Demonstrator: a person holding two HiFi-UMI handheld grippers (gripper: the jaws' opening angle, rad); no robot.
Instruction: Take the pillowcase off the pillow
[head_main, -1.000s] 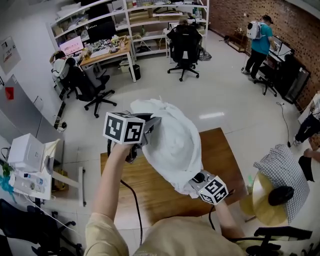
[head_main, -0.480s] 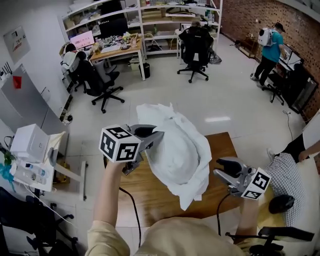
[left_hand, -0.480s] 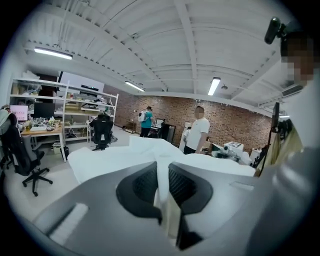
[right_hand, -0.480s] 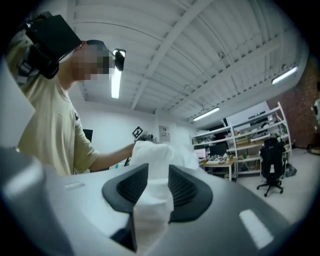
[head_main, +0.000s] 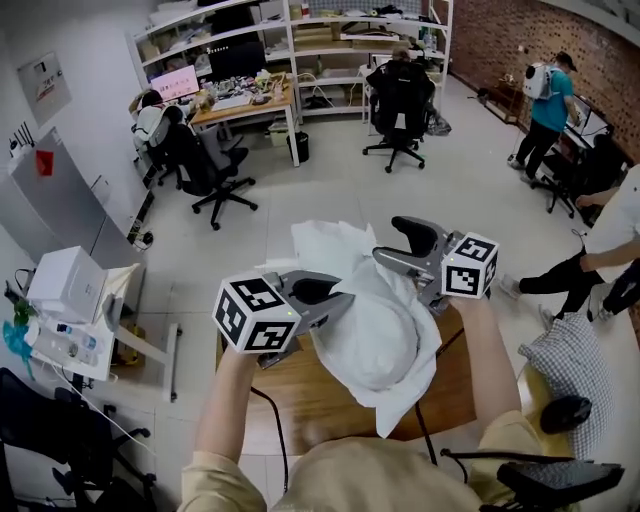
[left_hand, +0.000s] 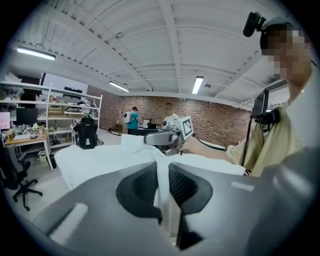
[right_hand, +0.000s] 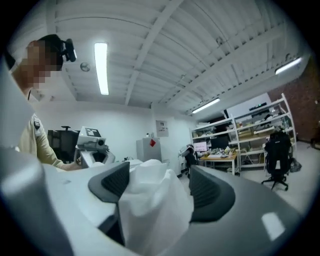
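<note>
pinching pillowcase (head_main: 372, 335) in left gripper (head_main: 335, 300) above the table (head_main: 300, 385); opening right gripper (head_main: 400, 250) round a loose fold; could bite pillow too, jamming removal.

Your white fabric pillowcase (head_main: 375, 330) hides whatever fills it. Its folds swallow the jaw tips of your grey left gripper (head_main: 340, 303). The bundle covers the far edge of the brown wooden table (head_main: 305, 395), your shoulders (head_main: 400, 480) cut off its near edge, and the clutter on the white shelves (head_main: 340, 45) is too small to tell
</note>
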